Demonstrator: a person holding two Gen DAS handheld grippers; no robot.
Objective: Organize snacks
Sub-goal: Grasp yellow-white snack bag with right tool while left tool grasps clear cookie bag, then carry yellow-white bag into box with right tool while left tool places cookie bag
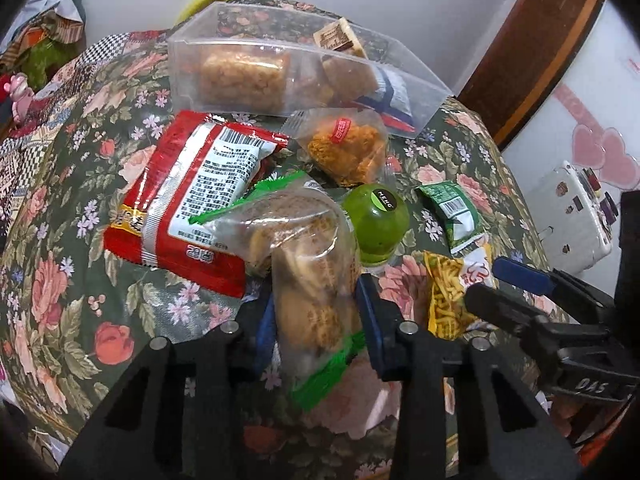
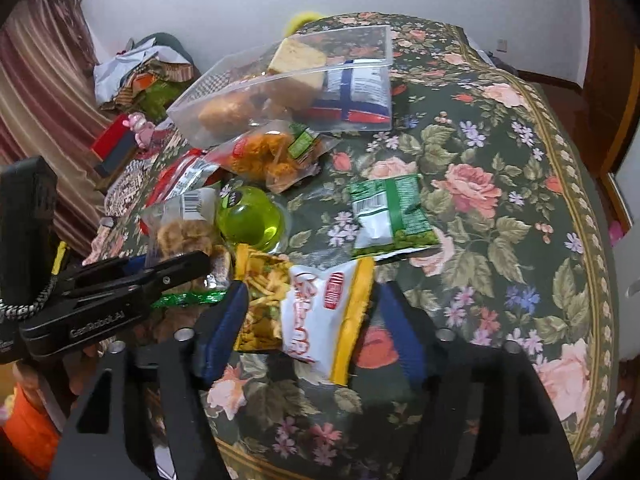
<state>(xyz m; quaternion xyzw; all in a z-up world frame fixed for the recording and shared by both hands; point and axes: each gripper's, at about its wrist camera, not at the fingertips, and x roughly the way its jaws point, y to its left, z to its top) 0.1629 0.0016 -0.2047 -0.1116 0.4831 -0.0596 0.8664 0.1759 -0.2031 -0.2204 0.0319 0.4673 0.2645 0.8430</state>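
Note:
My left gripper point(image 1: 319, 322) is shut on a clear biscuit packet point(image 1: 308, 248) with green ends, near the table's front; in the right wrist view that left gripper point(image 2: 194, 268) clamps the same biscuit packet point(image 2: 182, 232). My right gripper point(image 2: 312, 316) stands open around a yellow-and-white packet of crisp sticks point(image 2: 316, 312) lying on the cloth; its left pad touches the edge, its right pad is apart. The left wrist view shows the right gripper point(image 1: 482, 282) beside the crisp-stick packet point(image 1: 444, 300). A clear plastic box point(image 1: 180, 80) point(image 2: 192, 120) at the back holds several snacks.
On the floral tablecloth point(image 2: 500, 200) lie a red noodle packet point(image 1: 192, 188), an orange floss packet point(image 1: 348, 148), a green jelly cup point(image 1: 378, 224) and a small green packet point(image 2: 388, 212). Clutter sits off the left edge; bare cloth spreads to the right.

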